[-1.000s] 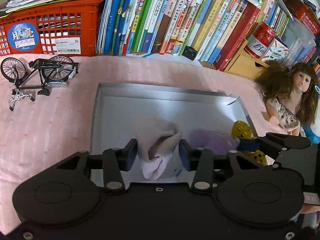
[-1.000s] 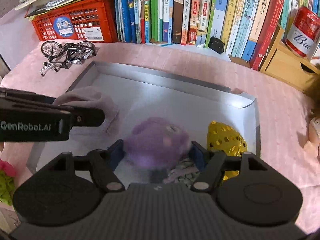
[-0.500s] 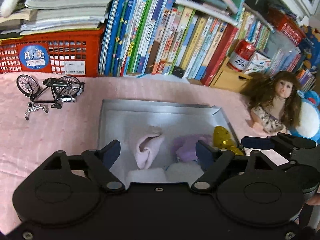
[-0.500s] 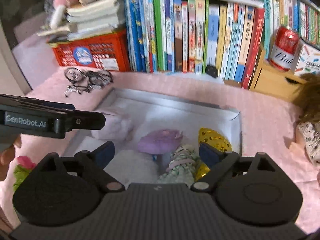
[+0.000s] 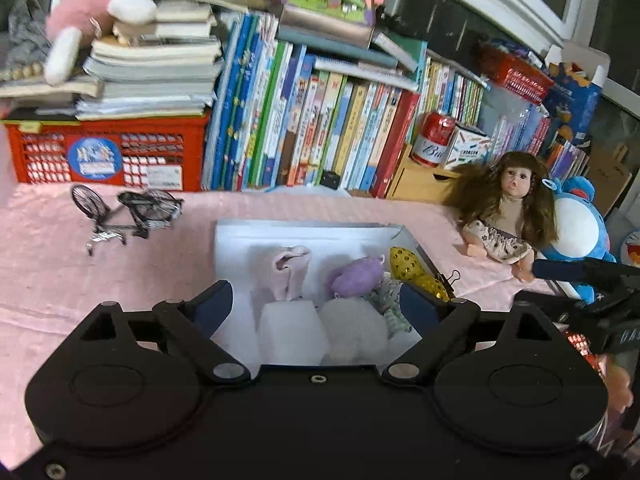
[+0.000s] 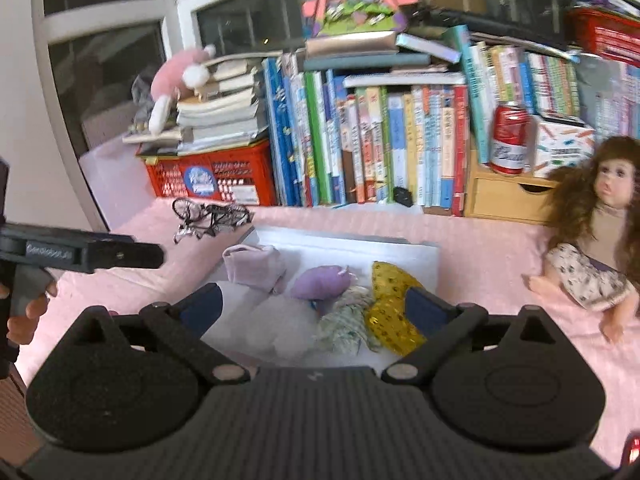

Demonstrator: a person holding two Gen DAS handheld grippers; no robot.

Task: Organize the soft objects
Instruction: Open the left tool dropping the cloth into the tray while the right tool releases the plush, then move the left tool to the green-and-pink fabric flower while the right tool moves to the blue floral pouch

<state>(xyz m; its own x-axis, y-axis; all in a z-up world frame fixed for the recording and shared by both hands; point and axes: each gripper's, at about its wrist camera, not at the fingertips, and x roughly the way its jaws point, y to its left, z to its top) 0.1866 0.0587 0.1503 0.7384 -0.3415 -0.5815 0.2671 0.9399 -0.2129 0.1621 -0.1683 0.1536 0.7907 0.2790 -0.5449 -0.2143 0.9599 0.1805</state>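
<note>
Both my hand-held grippers are empty. Left hand-held gripper [image 5: 316,307] has its jaws spread wide, hanging above the near end of the tray. Right hand-held gripper [image 6: 316,307] likewise spread wide, nothing between the blue pads.

Soft objects all sit inside the shallow grey tray [image 5: 304,229], a rectangle with low folded walls, lying on the pink textured cloth that covers the surface [image 5: 48,264].

Count in the tray, six items:
- 1 pale pink cloth pouch [image 5: 289,270], limp, mouth gaping, far-left of the group.
- 1 purple plush blob [image 5: 357,279], fuzzy, rounded, right of the pouch.
- 1 yellow perforated piece [image 6: 390,306], shiny and dotted, curved, against the right wall.
- 1 striped knit bundle [image 6: 347,324], green-white, crumpled, between purple and yellow, touching both.
- 1 white translucent block [image 5: 290,330], smooth, roughly hexagonal face, nearest me.
- 1 white fluffy ball [image 5: 354,334], just beside the block.

Outside the tray:
- 1 metal model bicycle [image 5: 126,216], thin wire spokes, left of the tray, apart from it.
- 1 doll [image 5: 508,212] with long brown hair and print dress, sitting to the right, leaning on 1 blue plush [image 5: 580,236].
- 1 black binder clip [image 5: 451,280] at the tray's right edge.
- 1 red slatted plastic crate [image 5: 108,152] with stacked papers on top.
- 1 red can [image 5: 434,139] on a small wooden drawer box.
</note>
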